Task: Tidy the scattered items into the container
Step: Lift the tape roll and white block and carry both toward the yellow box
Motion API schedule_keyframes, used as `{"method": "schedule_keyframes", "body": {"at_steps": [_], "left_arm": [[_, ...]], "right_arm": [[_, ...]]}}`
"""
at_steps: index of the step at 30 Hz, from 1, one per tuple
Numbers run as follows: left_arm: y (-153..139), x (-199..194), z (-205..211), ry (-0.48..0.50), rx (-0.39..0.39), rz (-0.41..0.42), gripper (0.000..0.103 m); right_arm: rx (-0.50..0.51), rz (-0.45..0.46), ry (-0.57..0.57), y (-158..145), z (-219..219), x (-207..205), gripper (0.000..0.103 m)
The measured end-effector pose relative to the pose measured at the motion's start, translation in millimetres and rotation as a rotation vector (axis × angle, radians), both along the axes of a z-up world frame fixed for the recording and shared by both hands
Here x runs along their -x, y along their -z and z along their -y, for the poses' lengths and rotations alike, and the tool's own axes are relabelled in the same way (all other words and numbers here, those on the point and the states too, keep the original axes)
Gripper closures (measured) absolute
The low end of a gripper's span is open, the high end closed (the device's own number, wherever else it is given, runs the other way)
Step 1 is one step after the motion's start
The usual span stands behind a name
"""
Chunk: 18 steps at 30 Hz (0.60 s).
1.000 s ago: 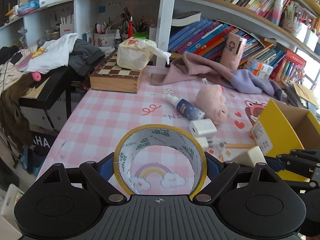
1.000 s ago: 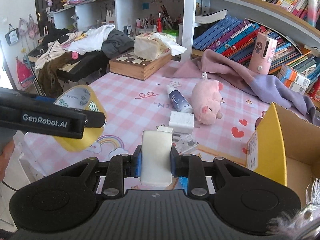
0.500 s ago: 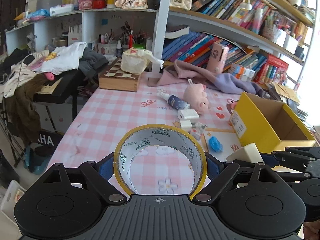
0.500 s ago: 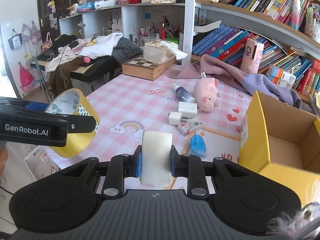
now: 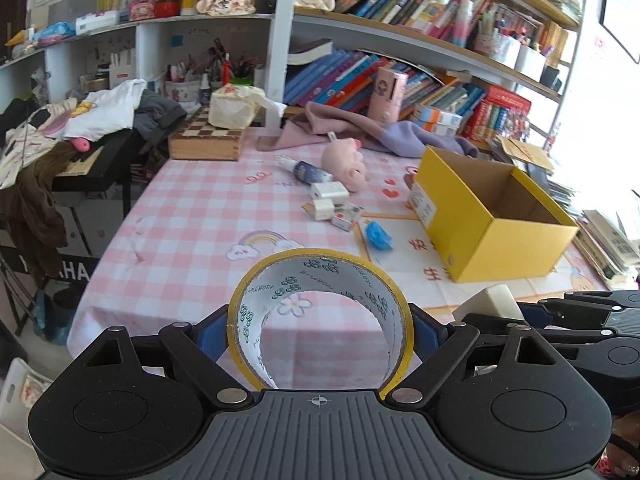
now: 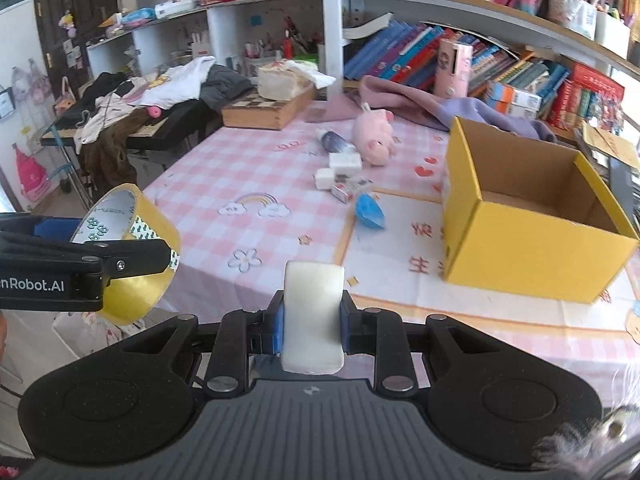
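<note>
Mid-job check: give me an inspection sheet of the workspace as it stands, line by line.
Surface: table under pink checked cloth.
Job's things: yellow box open, looks empty; blue item, white adapters, small packet, spray bottle, pink plush pig loose on cloth.
Clutter: chessboard box, purple garment.
Grippers: left hand-held gripper clamps tape roll; right hand-held gripper clamps white block.
Cables: nothing seen.
Surroundings: bookshelves, clothes pile.

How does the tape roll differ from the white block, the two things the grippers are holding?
The tape roll is a hollow yellow ring; the white block is solid and rectangular. The tape roll is wide, spreading the left gripper; the block is narrow, in the nearly closed right gripper. Both are held above the table, outside the yellow box.
</note>
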<state>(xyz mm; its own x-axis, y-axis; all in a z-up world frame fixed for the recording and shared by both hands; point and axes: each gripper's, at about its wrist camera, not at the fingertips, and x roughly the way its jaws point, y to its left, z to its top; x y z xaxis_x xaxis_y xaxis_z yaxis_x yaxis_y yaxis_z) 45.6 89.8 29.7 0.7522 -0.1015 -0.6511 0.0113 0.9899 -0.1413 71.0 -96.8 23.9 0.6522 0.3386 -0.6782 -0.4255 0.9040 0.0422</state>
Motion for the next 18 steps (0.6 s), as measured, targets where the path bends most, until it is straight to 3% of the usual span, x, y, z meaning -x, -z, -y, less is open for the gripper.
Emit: {"method": "schedule_keyframes", "body": {"at_steps": [9, 18], "left_arm": [[1.5, 8.1, 26.2, 0.106, 0.000, 0.008, 0.014], [4.0, 10.5, 43.0, 0.149, 0.002, -0.003, 0.014]], "right_arm": [[-0.004, -0.016, 0.116, 3.9, 32.0, 22.7, 0.079], [-0.012, -0.030, 0.173, 4.3, 53.0, 33.9, 0.079]]}}
